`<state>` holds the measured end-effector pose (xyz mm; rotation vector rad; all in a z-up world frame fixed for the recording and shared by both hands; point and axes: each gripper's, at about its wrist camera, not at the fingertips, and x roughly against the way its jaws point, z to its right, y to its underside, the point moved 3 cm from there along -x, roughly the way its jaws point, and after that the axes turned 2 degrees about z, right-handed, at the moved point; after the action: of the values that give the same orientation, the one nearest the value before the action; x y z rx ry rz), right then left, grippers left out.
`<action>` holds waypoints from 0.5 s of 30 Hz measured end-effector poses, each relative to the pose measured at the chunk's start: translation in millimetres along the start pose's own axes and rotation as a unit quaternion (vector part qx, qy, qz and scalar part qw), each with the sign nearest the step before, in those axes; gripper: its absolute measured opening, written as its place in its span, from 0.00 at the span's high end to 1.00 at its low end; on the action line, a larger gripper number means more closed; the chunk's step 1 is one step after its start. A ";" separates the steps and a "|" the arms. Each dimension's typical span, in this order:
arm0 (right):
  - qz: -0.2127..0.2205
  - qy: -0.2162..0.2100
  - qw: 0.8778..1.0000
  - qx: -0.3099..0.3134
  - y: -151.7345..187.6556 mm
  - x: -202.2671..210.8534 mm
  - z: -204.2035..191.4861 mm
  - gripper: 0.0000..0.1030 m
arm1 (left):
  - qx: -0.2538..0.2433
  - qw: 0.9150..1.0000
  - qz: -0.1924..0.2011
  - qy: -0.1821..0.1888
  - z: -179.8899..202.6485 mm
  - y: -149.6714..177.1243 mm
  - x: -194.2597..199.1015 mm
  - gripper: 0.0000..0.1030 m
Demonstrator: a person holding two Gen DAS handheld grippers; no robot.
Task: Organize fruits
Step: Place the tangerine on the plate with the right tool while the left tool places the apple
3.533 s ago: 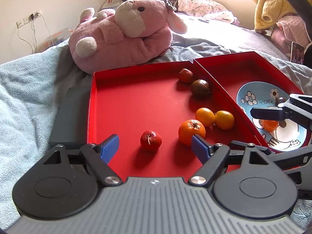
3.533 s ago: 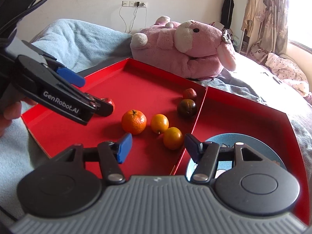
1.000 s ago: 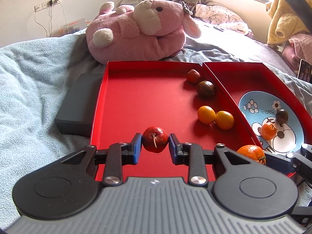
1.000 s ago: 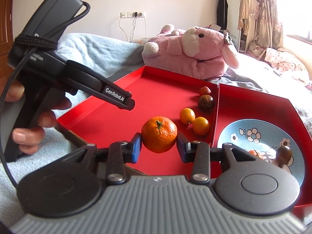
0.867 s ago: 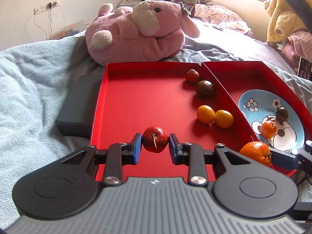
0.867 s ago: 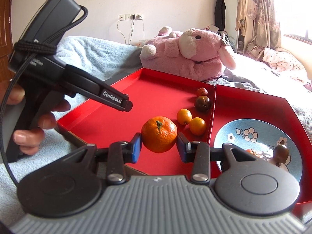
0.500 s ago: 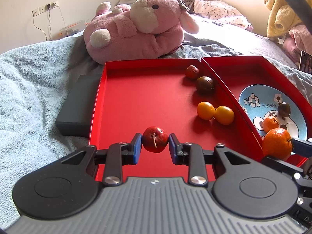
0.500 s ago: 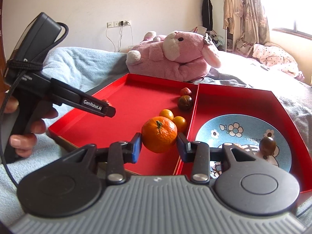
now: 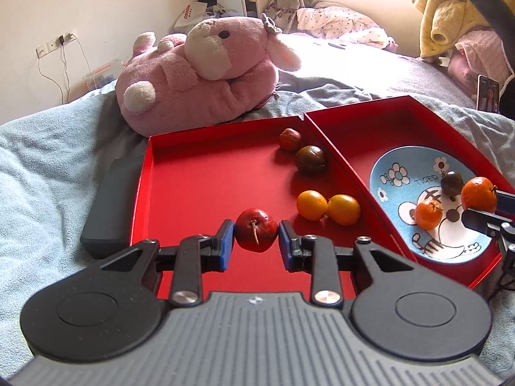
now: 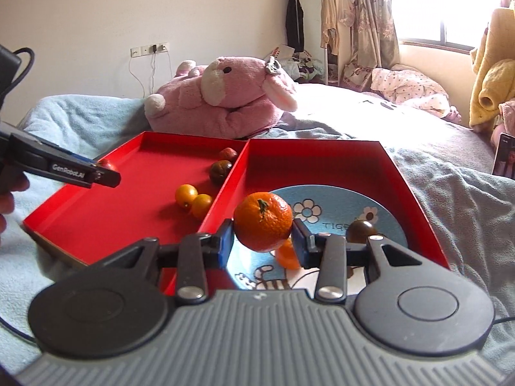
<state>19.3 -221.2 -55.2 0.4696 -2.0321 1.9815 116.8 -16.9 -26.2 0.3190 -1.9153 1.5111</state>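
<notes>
My left gripper (image 9: 256, 235) is shut on a small red apple (image 9: 256, 230) and holds it over the left red tray (image 9: 206, 177). My right gripper (image 10: 263, 228) is shut on a large mandarin (image 10: 263, 221), held over the blue plate (image 10: 331, 212) in the right red tray (image 10: 322, 157). The mandarin also shows in the left wrist view (image 9: 478, 194). On the plate (image 9: 405, 160) lie a small orange fruit (image 9: 429, 214) and a dark fruit (image 9: 451, 183). In the left tray lie two yellow-orange fruits (image 9: 311, 205) (image 9: 343, 209), a dark brown fruit (image 9: 310, 159) and a small red fruit (image 9: 289, 139).
The trays lie on a bed with a blue blanket (image 9: 48, 160). A pink plush toy (image 9: 199, 67) lies just behind the trays. A dark flat box (image 9: 111, 206) sits under the left tray's left edge. A phone (image 10: 503, 156) stands at the far right.
My right gripper has carried the large mandarin to the right, from over the left tray to over the plate. My left gripper still holds the red apple in much the same place.
</notes>
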 end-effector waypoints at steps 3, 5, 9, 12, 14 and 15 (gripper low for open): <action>-0.002 0.025 1.000 -0.012 -1.6 -5.3 23.7 0.59 | 0.004 1.000 0.007 0.022 14.7 -12.3 -2.2 0.66; -0.002 0.040 0.999 -0.016 -4.1 -8.3 36.9 0.59 | 0.000 0.999 0.010 0.039 27.7 -21.3 -4.7 0.66; -0.017 0.064 0.997 -0.026 -11.1 -18.0 60.3 0.59 | -0.025 0.997 0.015 0.073 66.5 -42.5 -15.6 0.66; -0.044 0.074 0.996 -0.039 -15.5 -29.8 71.2 0.59 | -0.048 0.994 0.011 0.092 95.8 -52.7 -30.7 0.66; -0.064 0.078 0.994 -0.035 -15.9 -38.9 75.8 0.59 | -0.062 0.993 0.002 0.101 114.0 -54.8 -43.7 0.66; -0.073 0.080 0.994 -0.031 -16.1 -43.5 76.9 0.59 | -0.067 0.992 -0.003 0.103 122.1 -54.5 -50.7 0.66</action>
<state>68.4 -296.3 -60.7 0.4203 -1.8991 1.8041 142.9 -157.5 -29.4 0.1046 -1.8383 1.3463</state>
